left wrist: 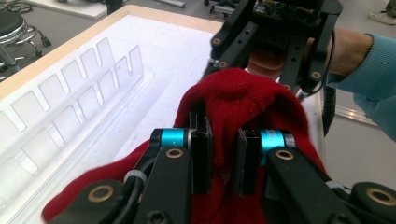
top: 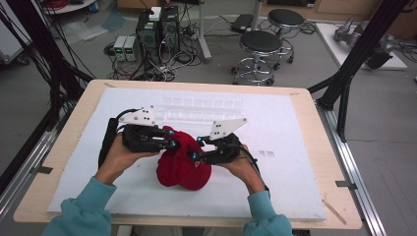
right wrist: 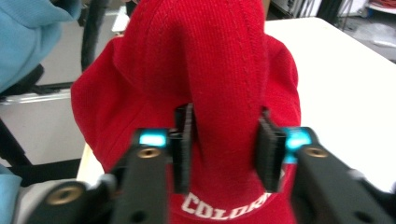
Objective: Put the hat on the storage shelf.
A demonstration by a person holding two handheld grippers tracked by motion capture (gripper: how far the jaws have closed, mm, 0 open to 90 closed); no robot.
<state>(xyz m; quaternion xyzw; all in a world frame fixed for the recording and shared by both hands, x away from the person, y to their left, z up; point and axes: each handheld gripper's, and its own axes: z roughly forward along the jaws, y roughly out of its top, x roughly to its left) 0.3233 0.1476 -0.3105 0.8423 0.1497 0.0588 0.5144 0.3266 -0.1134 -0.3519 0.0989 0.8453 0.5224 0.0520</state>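
the red cap sits bunched up in the middle of the white sheet on the desk, held between the two claws, and from above its shape is hard to read because it is all folds. the left claw bites a fold at the cap's upper left, and the right claw bites a fold on its right side. in the left claw view the left claw is clamped on a thin ridge of the red cloth, with the right claw's black frame just behind the cap. in the right claw view the right claw is clamped on a thicker fold, and white letters show on the cap, cut off by the jaws. the cloth looks soft with fine ribs. a clear plastic tray with small slots lies behind the cap, hard to make out against the white sheet from above.
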